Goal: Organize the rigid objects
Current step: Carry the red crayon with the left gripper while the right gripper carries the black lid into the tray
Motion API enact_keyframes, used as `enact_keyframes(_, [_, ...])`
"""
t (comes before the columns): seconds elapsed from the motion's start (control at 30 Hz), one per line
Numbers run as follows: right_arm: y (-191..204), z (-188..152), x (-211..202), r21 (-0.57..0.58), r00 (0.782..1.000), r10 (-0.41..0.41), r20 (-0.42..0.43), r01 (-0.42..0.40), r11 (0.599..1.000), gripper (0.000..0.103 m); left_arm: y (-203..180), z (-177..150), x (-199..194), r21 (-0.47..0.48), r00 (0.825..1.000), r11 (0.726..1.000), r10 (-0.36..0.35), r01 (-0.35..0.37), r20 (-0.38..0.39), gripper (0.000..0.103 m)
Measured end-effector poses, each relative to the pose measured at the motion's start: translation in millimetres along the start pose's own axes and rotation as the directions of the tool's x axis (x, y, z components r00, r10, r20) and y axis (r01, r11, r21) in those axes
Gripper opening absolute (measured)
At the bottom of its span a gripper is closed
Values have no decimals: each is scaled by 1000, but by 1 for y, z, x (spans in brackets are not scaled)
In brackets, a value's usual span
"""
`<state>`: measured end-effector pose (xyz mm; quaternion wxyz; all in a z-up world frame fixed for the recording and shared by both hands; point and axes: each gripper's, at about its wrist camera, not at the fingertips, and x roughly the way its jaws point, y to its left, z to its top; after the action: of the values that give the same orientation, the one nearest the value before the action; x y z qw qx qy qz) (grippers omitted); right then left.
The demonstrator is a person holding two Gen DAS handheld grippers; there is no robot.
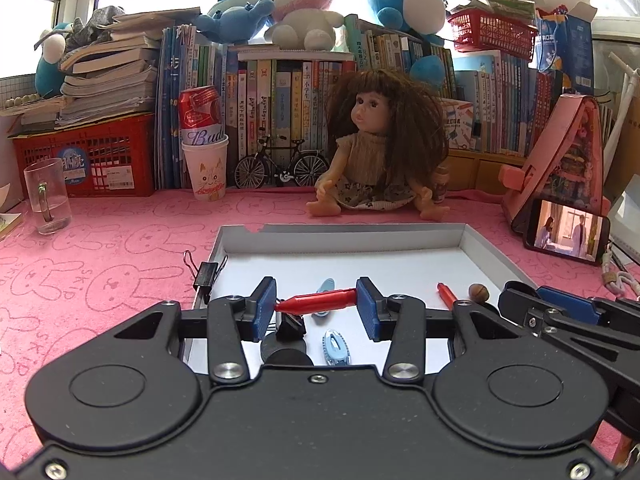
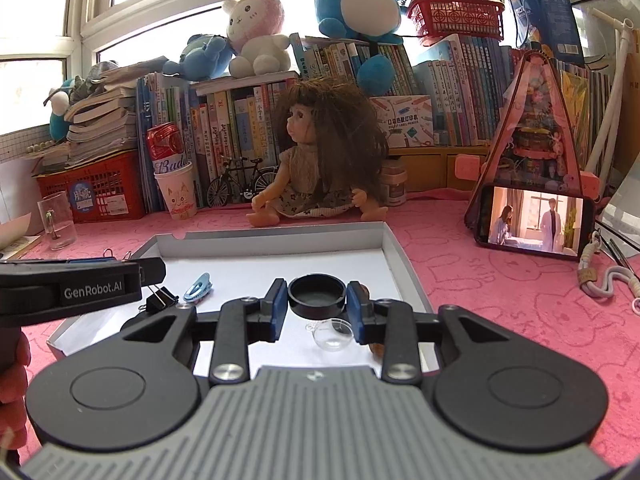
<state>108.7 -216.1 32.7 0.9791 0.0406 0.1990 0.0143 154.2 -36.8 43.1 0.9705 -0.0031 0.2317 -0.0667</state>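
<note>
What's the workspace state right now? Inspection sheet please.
Surface: pink bunny-print cloth, white shallow box lid on it.
Job's things: red pen cap, black round cap; blue hair clips, binder clip, clear measuring spoon, nut in or at the lid.
Clutter: doll, glass mug, beer can.
Grippers: left gripper shut on red pen cap; right gripper shut on black round cap.
Cables: white cord.
Surroundings: books, plush toys, phone playing video.
</note>
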Motion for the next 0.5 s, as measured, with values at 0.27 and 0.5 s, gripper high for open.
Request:
enact_keyframes(0.27, [0,3,19,-8,1000,0,-26,0,1000,37,-3,0,21,9,1000,1000,-7,7,-14,41])
enact_keyframes(0.5, [-1,3,33,-2,999,-2,-38,2,1000,37,-2,0,40,11,1000,1000,14,-14,-15,41])
